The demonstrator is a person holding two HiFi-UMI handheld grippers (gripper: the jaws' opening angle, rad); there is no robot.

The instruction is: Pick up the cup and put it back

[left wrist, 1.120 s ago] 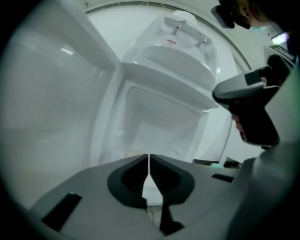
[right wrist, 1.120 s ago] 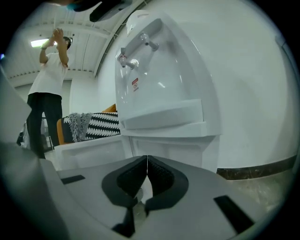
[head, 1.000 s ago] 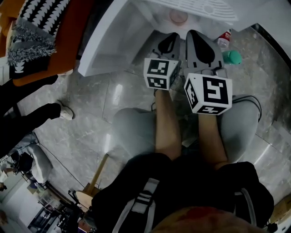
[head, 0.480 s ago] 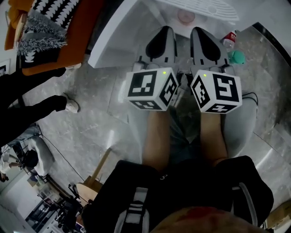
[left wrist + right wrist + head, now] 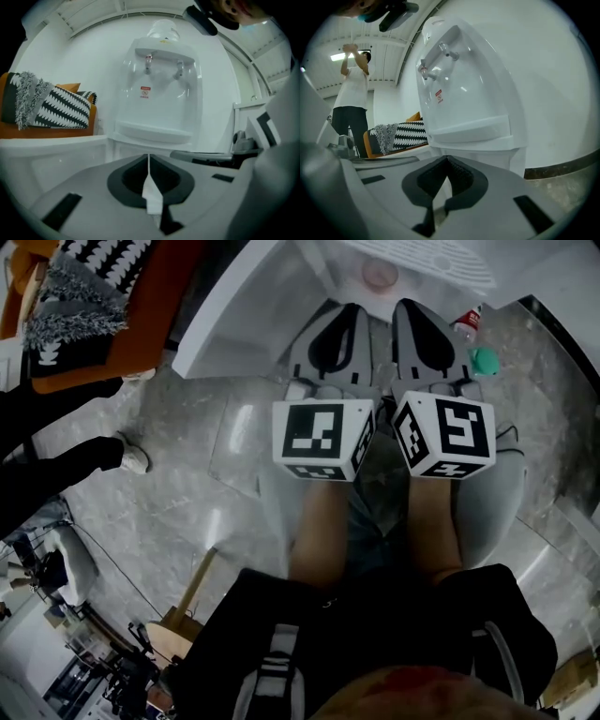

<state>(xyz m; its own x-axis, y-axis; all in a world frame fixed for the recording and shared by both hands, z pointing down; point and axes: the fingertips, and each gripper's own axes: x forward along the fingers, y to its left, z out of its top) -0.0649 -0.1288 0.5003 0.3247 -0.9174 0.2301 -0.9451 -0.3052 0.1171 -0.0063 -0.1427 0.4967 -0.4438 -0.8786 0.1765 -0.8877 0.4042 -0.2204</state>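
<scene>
A small pinkish round thing, apparently the cup seen from above, sits on the ledge of the white water dispenser. I cannot make the cup out in either gripper view. My left gripper and right gripper are held side by side in front of the dispenser, short of the cup. The left gripper has its jaws closed together with nothing in them, pointing at the dispenser's tray below two taps. My right gripper also has its tips meeting, empty, facing the dispenser.
An orange sofa with a black-and-white blanket stands to the left. A bottle with a red label and a teal thing lie on the marble floor right of the dispenser. A person stands behind; a shoe shows at left.
My left gripper has risen; its marker cube now shows larger and level with the right one. The right gripper has hardly moved.
</scene>
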